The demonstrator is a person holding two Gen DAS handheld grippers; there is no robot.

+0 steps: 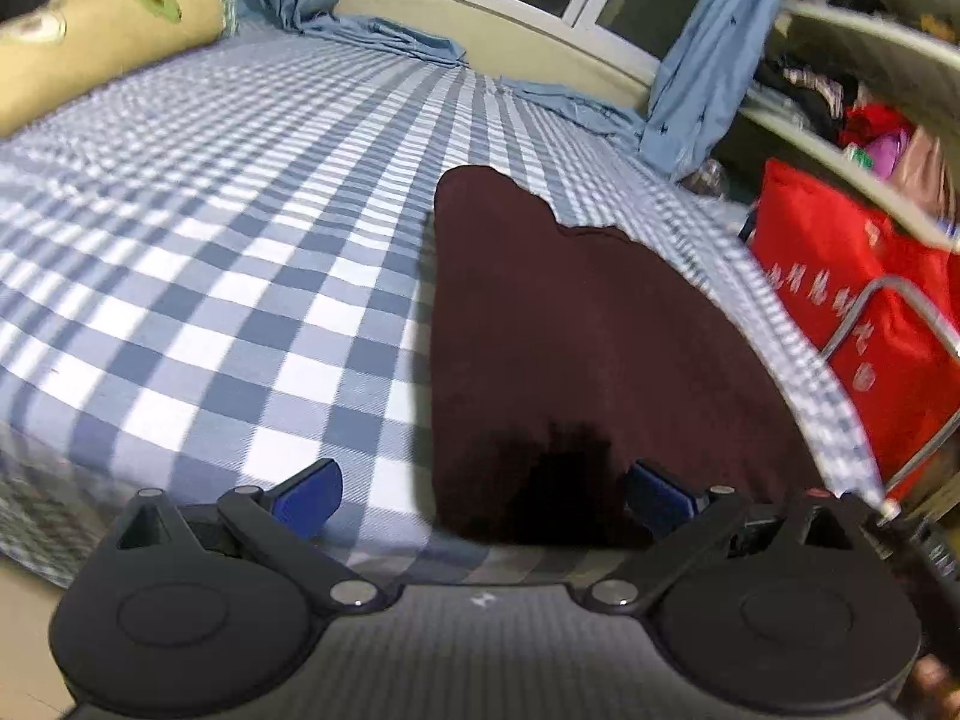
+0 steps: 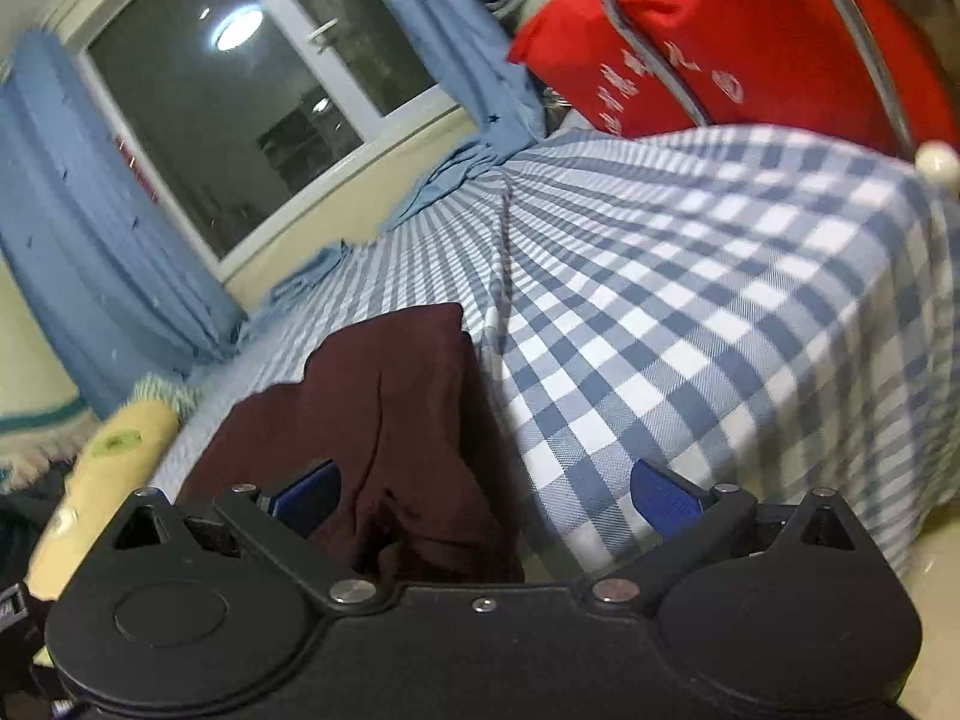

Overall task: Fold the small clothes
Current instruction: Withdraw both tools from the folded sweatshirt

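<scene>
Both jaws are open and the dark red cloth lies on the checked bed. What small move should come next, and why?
Probably bring the right gripper down to the near edge of the dark red cloth and close on it. Both grippers are open and hold nothing, and the cloth looks only partly folded, with an uneven far edge. The left gripper could pinch its side too.

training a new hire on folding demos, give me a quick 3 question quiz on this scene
1. True or false: the dark maroon cloth garment lies on the blue and white checked bed sheet.
2. What stands beside the bed: A a red fabric bag, B a green plastic bucket, C a wooden chair?
3. Fill in: both the left gripper and the right gripper have their jaws ____.

Key: 1 true; 2 A; 3 open, with nothing pinched.
</scene>
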